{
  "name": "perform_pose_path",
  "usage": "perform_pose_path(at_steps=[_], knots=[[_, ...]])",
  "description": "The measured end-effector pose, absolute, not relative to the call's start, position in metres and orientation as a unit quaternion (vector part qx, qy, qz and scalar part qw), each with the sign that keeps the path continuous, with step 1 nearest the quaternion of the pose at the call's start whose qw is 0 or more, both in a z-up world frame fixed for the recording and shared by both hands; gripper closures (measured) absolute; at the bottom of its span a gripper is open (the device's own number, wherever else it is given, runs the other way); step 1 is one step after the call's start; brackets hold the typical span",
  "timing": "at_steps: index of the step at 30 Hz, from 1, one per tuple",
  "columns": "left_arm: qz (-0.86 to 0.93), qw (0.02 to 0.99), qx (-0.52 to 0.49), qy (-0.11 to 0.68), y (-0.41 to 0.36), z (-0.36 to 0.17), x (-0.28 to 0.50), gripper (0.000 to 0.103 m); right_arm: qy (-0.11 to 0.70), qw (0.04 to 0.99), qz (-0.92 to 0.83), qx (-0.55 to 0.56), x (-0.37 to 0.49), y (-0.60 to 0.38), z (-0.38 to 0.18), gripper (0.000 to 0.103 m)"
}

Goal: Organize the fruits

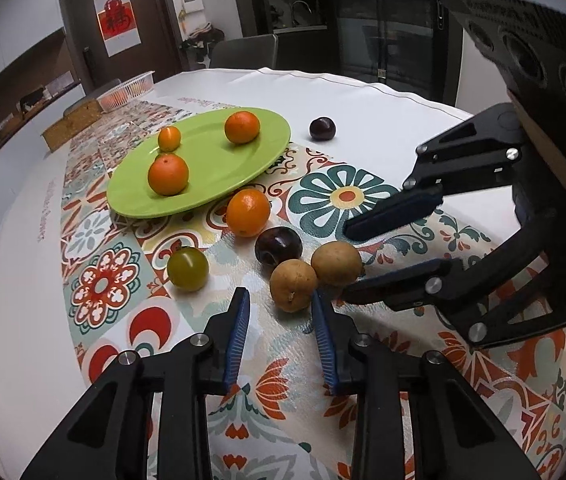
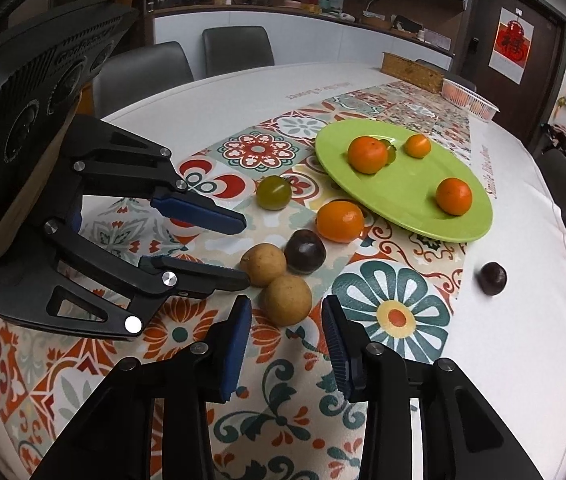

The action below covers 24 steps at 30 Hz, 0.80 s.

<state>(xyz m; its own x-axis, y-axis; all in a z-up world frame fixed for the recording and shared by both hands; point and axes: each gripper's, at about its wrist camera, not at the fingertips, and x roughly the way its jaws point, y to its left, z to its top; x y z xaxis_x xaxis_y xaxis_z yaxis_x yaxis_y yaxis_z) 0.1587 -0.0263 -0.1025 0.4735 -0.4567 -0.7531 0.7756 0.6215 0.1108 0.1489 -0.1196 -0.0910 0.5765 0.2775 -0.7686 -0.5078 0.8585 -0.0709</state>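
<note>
Fruit lies scattered on a patterned table runner (image 1: 115, 280) over a white tablecloth (image 1: 363, 92). A green plate (image 1: 211, 196) sits toward the far side and carries three tangerines: a large one (image 1: 168, 174) at its near edge, a small one (image 1: 169, 138) behind it and a third (image 1: 242, 127) further right in the left wrist view. Just off the plate's near rim, a fourth tangerine (image 1: 248, 213) rests on the runner, and a dark plum (image 1: 278, 246) sits just beside it on the near side. Two brown round fruits touch each other in front of the plum: the first brown fruit (image 1: 293, 286) and the second brown fruit (image 1: 337, 262). A green round fruit (image 1: 188, 269) lies apart to their left, and a second dark plum (image 1: 322, 128) sits alone on the white cloth beyond the plate. The left gripper (image 1: 278, 293) points down at the first brown fruit, its jaws a little apart and gripping nothing, the fruit just ahead of the tips. The right gripper (image 2: 287, 300) faces the second brown fruit the same way, jaws parted and empty. A pale basket (image 1: 127, 90) stands at the far end of the table.
</note>
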Motion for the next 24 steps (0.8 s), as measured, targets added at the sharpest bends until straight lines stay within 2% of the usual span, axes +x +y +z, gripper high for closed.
perform_pose_path(at_steps=[7,14,17,24], knots=[[-0.378,0.825,0.224,0.355,-0.031,-0.103,0.161,0.071,0.416,0.872,0.227,-0.125,0.155,-0.123,-0.097,0.076],[-0.379,0.823,0.218,0.362,-0.037,-0.106,0.163,0.072,0.416,0.874,0.222,-0.119,0.154,-0.127,-0.098,0.076],[-0.377,0.824,0.212,0.365,-0.039,-0.105,0.163,0.077,0.416,0.876,0.216,-0.112,0.154,-0.131,-0.097,0.076],[-0.363,0.832,0.190,0.374,-0.036,-0.102,0.160,0.077,0.419,0.878,0.211,-0.091,0.155,-0.137,-0.099,0.076]])
